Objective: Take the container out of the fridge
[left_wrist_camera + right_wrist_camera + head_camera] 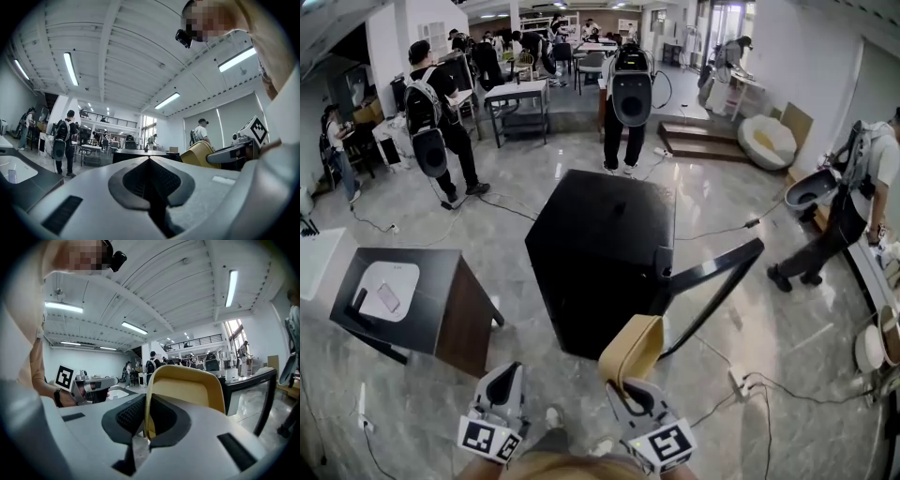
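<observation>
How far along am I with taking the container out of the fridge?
Done: the yellow container appears clear of the black fridge. In hand: the right gripper is clamped on its wall; the left gripper is shut, empty. Left: setting it down; the fridge door stands open.

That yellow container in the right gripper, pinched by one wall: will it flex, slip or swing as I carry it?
Probably stiff: the yellow container shows no bending though the right gripper pinches only one wall. Likely light, since it looks empty and thin-walled. Its smooth wall may slip or pivot in the grip, so move gently.
</observation>
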A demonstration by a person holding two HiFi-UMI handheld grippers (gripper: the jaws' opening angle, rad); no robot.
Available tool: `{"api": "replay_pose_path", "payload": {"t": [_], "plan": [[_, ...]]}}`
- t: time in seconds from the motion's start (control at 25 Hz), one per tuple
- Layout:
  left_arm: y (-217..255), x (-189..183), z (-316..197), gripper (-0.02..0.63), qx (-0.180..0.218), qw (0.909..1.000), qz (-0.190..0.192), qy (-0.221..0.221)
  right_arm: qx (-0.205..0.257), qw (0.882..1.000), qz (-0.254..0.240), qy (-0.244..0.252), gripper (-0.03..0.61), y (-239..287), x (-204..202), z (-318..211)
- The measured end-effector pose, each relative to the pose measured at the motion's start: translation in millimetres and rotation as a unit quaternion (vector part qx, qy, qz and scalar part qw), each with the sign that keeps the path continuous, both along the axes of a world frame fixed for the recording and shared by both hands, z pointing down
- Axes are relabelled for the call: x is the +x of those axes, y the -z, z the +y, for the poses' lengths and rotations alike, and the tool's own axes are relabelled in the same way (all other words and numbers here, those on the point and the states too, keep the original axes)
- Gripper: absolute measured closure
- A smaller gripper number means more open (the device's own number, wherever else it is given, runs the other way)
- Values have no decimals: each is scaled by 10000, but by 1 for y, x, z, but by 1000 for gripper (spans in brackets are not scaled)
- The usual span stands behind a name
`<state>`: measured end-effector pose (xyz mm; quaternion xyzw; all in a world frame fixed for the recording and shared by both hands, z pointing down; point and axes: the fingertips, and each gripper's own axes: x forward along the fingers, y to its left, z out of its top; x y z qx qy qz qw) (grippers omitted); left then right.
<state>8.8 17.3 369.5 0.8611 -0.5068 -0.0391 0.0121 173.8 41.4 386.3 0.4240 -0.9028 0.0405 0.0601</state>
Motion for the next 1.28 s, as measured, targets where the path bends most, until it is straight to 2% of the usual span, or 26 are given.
{"api": "replay_pose_path", "payload": {"t": [0.28,1.28], "plan": [[8,1,1,612,68,10000,11,4,183,9996,-199,-18,560,22,7,1],[12,-7,-2,612,58,9999,4,120,180,9953,-947,-117,560,59,22,-3]]}}
